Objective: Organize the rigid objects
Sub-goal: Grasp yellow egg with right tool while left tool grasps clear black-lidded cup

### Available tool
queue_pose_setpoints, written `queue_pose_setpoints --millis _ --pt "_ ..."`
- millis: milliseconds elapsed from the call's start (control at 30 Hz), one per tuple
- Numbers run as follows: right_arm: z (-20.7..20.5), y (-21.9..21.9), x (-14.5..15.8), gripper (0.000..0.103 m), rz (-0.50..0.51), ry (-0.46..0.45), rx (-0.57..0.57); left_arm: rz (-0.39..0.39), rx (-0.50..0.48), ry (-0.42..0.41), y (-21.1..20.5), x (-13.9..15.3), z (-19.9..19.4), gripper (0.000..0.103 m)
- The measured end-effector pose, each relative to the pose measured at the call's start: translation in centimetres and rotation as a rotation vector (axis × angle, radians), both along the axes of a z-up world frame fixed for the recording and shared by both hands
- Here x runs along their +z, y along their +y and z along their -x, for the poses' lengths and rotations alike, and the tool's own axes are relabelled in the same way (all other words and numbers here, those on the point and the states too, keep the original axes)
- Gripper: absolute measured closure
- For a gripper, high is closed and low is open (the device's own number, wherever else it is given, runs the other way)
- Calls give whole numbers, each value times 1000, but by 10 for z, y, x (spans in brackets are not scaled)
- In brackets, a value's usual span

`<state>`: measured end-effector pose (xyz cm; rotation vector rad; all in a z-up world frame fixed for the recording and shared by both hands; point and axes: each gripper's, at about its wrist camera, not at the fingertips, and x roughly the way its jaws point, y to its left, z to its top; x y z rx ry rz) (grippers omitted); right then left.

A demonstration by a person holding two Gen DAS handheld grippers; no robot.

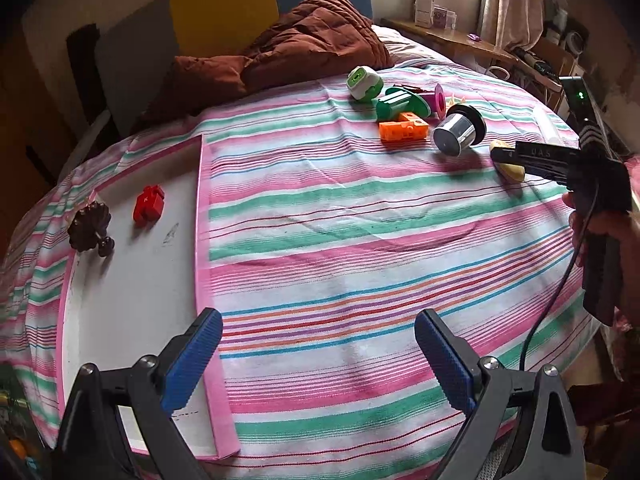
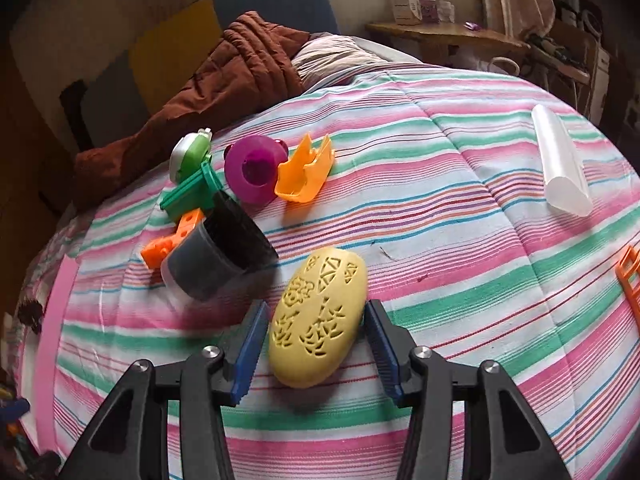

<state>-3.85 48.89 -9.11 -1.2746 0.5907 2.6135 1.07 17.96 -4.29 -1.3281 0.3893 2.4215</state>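
Observation:
A yellow oval case (image 2: 318, 324) with cut-out patterns lies on the striped bedspread (image 2: 460, 240) between the blue pads of my right gripper (image 2: 316, 344). The right pad sits against its side and a thin gap shows at the left pad. In the left wrist view the same case (image 1: 510, 168) shows under the right gripper's finger. My left gripper (image 1: 318, 354) hangs open over the bedspread with nothing between its fingers. A white board (image 1: 132, 280) to the left carries a red block (image 1: 149, 204) and a dark brown carved piece (image 1: 89, 228).
Toys are piled beyond the case: a dark cup (image 2: 218, 252), orange block (image 2: 172, 240), green piece (image 2: 192, 196), purple spool (image 2: 254, 168), orange crown (image 2: 306, 172). A clear tube (image 2: 560, 160) lies far right. A brown quilt (image 1: 304, 36) sits at the back.

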Motion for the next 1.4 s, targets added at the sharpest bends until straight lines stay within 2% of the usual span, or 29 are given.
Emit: queue_pose_setpoints --millis 100,267,467,633,833,967,1133,1400 --pt "4 4 -1 57 5 -2 -36 -1 -18 5 11 2 2 5" --pt "-5 -3 -2 60 -59 16 -20 -14 -66 20 34 5 14 5" --pt "-19 -5 -2 60 -133 14 -78 -80 -106 29 69 3 43 5" --pt "-21 -4 -5 62 -154 16 -97 -134 -144 38 102 -6 70 5" --pt "-22 -6 -7 63 -165 21 -103 -193 -145 50 127 -14 106 5" --pt "-22 -4 -7 63 -157 30 -104 -187 -187 62 142 -20 121 5" --pt "-23 -5 -8 63 -157 36 -106 -167 -298 101 164 -25 121 5" --pt "-23 -4 -7 63 -149 44 -110 -141 -397 136 187 -35 126 8"
